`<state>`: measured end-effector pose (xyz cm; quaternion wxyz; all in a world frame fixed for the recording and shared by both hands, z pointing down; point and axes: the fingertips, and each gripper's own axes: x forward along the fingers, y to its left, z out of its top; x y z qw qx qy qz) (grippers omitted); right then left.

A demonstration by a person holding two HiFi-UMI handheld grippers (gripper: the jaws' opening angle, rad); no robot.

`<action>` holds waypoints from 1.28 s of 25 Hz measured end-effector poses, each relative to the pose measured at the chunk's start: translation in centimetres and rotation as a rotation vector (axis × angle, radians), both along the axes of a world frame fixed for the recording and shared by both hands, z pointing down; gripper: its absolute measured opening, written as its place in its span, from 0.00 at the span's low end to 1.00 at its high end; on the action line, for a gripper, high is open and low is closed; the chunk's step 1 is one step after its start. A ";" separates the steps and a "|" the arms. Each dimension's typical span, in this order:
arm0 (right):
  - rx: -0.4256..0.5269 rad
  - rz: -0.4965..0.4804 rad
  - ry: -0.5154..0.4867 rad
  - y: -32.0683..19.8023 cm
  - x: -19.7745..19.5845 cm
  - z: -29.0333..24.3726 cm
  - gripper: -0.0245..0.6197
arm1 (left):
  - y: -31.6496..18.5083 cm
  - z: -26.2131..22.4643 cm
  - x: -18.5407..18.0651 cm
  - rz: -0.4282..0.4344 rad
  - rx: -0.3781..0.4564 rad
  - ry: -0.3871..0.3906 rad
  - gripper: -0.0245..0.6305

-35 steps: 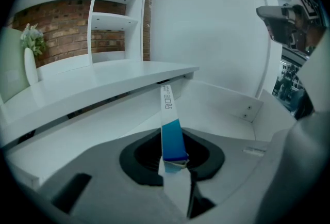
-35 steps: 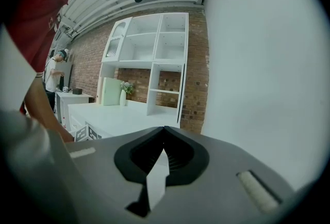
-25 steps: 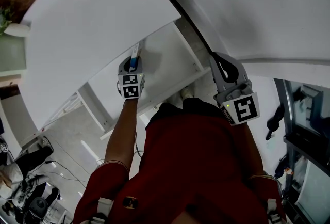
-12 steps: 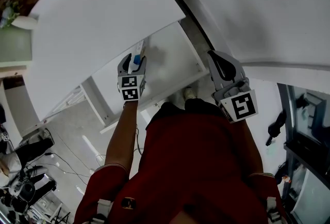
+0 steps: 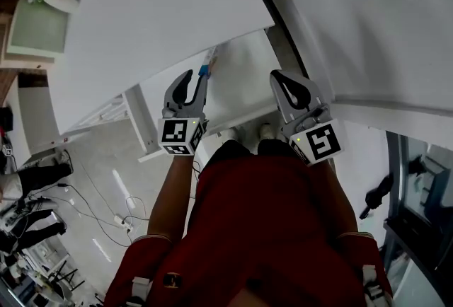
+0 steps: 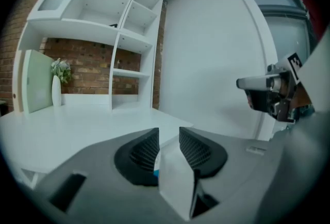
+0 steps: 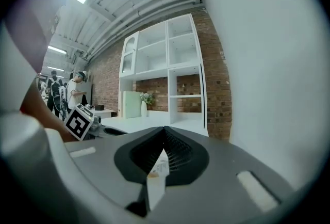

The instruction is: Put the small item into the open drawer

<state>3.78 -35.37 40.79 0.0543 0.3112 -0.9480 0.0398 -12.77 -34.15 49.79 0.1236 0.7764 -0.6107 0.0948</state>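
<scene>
Under the desk [image 5: 156, 22], the item [image 5: 208, 62] is lying in the drawer [image 5: 241, 79], seemingly done; my left tongs [image 5: 195, 79] are closing empty, right tongs [image 5: 277, 79] pressed together.

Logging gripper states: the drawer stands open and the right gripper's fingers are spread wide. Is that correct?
Not quite. The right gripper has its fingers together, not spread wide; the right gripper view shows this. The drawer does stand open.

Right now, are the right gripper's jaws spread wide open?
No, the right gripper shows its two jaws meeting at the tips in its own view.
</scene>
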 end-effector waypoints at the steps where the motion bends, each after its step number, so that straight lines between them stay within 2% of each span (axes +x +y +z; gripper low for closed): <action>1: 0.004 -0.013 -0.013 0.3 -0.3 -0.3 0.06 | 0.4 -1.2 0.3 -0.001 0.026 0.004 0.21; 6: -0.021 -0.086 -0.062 2.5 -1.5 -0.8 0.06 | 2.3 -6.1 1.7 0.008 0.134 0.028 0.10; 10: -0.032 -0.137 -0.105 4.1 -2.4 -1.3 0.06 | 4.1 -7.5 2.6 0.011 0.159 0.019 0.04; 16: -0.023 -0.174 -0.147 5.6 -3.2 -2.5 0.05 | 5.4 -10.2 3.9 0.008 0.209 0.036 0.04; 22: -0.020 -0.173 -0.149 5.9 -3.1 -2.6 0.05 | 5.9 -10.8 4.7 0.026 0.197 0.019 0.04; 25: -0.017 -0.174 -0.142 6.1 -3.1 -2.6 0.05 | 5.9 -11.3 4.9 0.033 0.221 0.027 0.04; 30: -0.013 -0.166 -0.137 6.0 -2.9 -2.5 0.05 | 6.1 -9.8 4.5 0.021 0.146 0.010 0.04; 32: -0.013 -0.165 -0.134 6.0 -3.0 -2.4 0.05 | 6.0 -9.8 4.7 0.037 0.156 0.007 0.04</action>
